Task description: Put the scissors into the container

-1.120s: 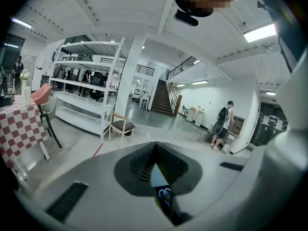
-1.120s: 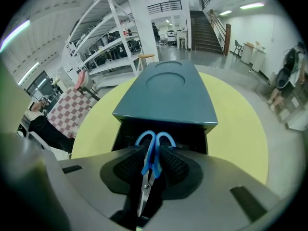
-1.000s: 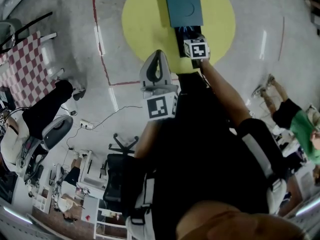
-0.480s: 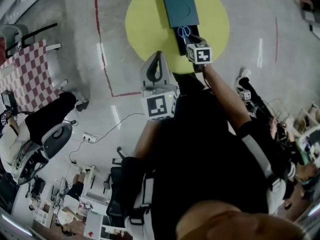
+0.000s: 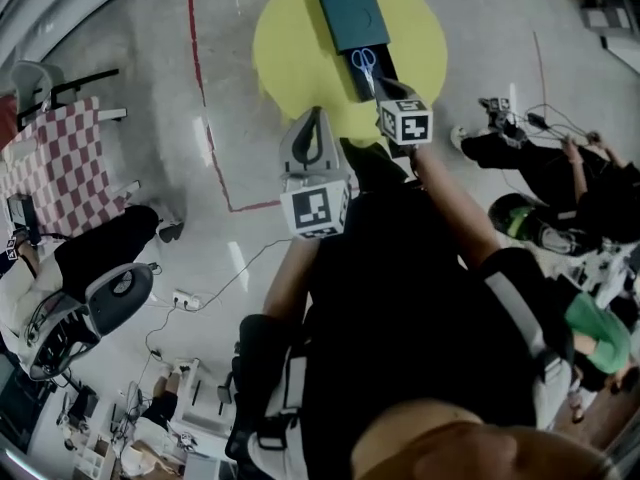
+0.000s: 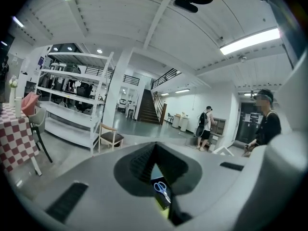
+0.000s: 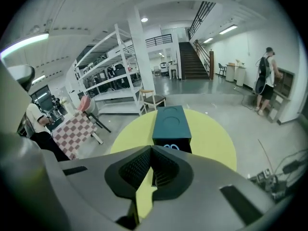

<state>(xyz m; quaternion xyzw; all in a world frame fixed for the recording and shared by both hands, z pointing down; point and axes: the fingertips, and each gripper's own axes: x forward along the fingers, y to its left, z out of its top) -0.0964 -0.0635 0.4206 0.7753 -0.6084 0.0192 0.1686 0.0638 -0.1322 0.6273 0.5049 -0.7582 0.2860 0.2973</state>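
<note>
Blue-handled scissors [image 5: 364,63] lie in the black open tray [image 5: 372,78] that sticks out of the teal container [image 5: 350,12] on a round yellow table [image 5: 290,58]. My right gripper [image 5: 388,90] hovers just short of the tray's near end, shut and empty. The left gripper [image 5: 316,118] hangs over the table's near edge, also shut with nothing in it. In the left gripper view the scissors [image 6: 161,190] show through the slit below the left gripper's [image 6: 155,147] tips. In the right gripper view the blue handles [image 7: 171,147] peek out behind the right gripper [image 7: 150,150], with the container [image 7: 171,121] beyond.
A red-checked table [image 5: 55,158] and a grey office chair [image 5: 110,293] stand at the left. A red line [image 5: 205,118] and cables [image 5: 240,253] run over the floor. A person sits on the floor at the right [image 5: 560,173]. White shelving [image 7: 108,81] stands far off.
My right gripper has drawn back toward me from the tray, and the scissors it covered now lie in plain sight. The table and container look farther off. The left gripper stays put.
</note>
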